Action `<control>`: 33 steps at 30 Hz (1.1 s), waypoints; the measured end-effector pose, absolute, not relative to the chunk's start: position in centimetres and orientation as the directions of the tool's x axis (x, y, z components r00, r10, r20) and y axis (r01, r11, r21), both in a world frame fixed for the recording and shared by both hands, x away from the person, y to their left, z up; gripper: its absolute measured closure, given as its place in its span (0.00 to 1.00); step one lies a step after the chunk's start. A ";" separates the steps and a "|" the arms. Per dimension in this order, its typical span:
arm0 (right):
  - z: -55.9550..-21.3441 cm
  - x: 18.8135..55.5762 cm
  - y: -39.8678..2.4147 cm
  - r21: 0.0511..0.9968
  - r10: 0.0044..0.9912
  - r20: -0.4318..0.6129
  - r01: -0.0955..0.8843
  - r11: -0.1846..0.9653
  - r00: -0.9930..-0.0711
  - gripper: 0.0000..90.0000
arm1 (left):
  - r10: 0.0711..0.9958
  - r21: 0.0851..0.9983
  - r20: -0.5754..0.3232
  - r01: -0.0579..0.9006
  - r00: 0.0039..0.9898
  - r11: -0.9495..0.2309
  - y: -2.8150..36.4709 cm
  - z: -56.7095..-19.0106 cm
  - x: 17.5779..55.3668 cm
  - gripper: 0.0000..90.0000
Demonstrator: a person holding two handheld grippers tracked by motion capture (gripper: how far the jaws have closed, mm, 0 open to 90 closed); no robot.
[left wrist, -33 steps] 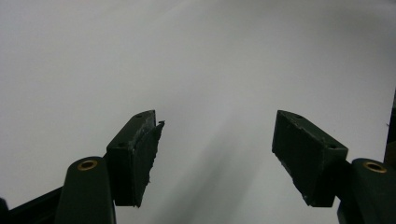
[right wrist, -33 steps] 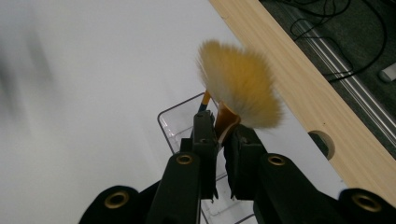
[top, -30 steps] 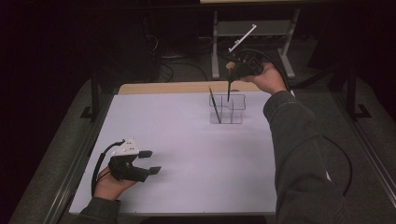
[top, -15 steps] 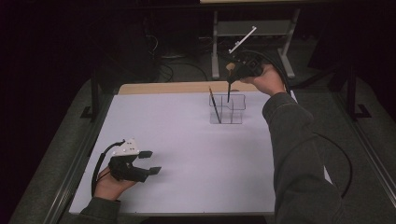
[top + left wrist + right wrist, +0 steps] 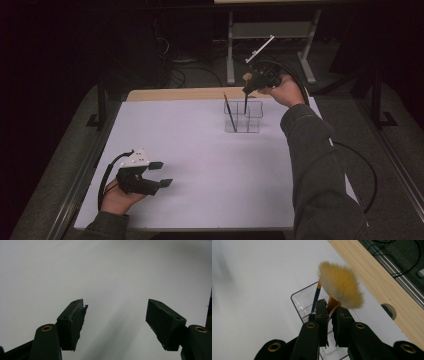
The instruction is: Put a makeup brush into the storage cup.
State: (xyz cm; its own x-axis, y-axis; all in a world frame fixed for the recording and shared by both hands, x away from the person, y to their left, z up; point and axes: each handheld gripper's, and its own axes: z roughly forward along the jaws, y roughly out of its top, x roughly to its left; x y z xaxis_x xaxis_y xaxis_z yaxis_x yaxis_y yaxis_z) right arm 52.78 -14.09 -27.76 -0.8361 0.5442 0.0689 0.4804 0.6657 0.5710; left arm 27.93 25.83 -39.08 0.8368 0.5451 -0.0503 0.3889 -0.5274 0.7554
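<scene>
A: What is changing over the clear organizer (image 5: 243, 118)?

B: Very little. Set against the pictures from a second ago, the right gripper (image 5: 248, 89) is hanging in nearly the same spot above the far side of the white table (image 5: 200, 150), and the brush (image 5: 340, 288) is standing at the same height, handle down into a back compartment. By that, the placing is looking paused just short of letting go, not finished.

A: And the jaws on that side?

B: In the right gripper view they are pressing together on the brush's orange neck, just under the fanned pale bristles. The handle is passing down between them toward the organizer, so the brush is clamped, not resting free.

A: Is anything else sitting in there?

B: A thin blue pencil (image 5: 315, 297) is leaning in the neighbouring compartment, its tip near the bristles.

A: And the other hand?

B: The left gripper (image 5: 156, 175) is staying at the near left of the table, jaws spread wide with nothing between its fingers (image 5: 72, 323); bare white surface is showing in the gap.
</scene>
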 end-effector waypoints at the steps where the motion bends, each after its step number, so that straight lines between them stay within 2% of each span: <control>1: -27.9 52.8 -14.1 0.574 0.542 0.060 0.473 0.668 -0.838 0.91 | 0.544 0.755 -0.048 0.387 0.838 -0.529 25.8 -39.1 27.9 0.34; 33: -31.1 52.4 -14.1 0.530 0.546 0.087 0.502 0.683 -0.834 0.91 | 0.539 0.755 -0.045 0.382 0.841 -0.532 25.7 -39.1 27.9 0.34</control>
